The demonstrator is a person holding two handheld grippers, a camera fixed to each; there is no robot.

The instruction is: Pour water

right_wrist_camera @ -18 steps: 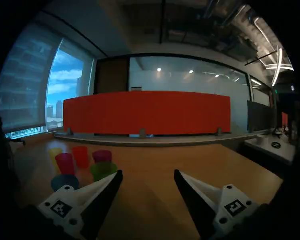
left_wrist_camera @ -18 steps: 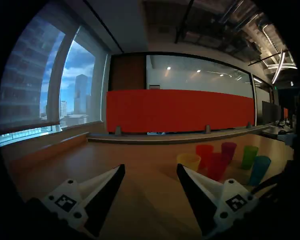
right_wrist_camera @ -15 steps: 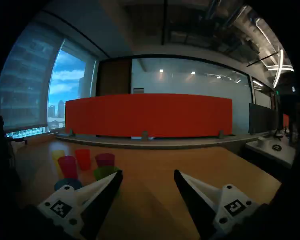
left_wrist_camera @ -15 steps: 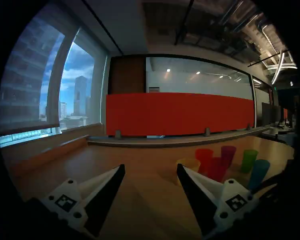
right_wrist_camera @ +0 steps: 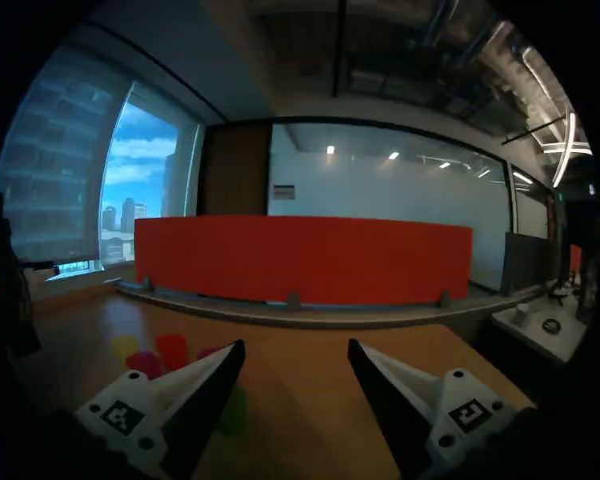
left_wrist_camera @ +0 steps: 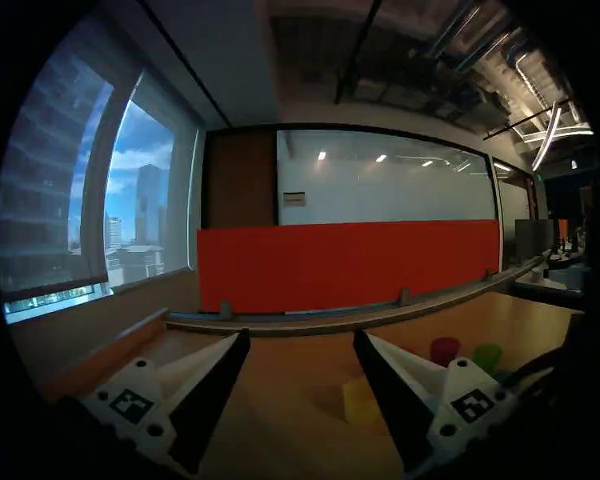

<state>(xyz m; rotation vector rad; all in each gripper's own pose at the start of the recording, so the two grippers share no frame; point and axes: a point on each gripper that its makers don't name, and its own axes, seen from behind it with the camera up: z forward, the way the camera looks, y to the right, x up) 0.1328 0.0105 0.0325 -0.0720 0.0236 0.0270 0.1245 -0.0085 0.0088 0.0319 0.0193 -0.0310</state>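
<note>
- L gripper: fingers wide open, holding nothing; yellow cup stands low, just by its right finger
- R gripper: fingers wide open, empty; green cup peeks out by its left finger
- So the cups stand upright on the bench btwn both grippers; each must dip down & turn inward
- Can't tell which cup has water
- Far back: red screen
</note>
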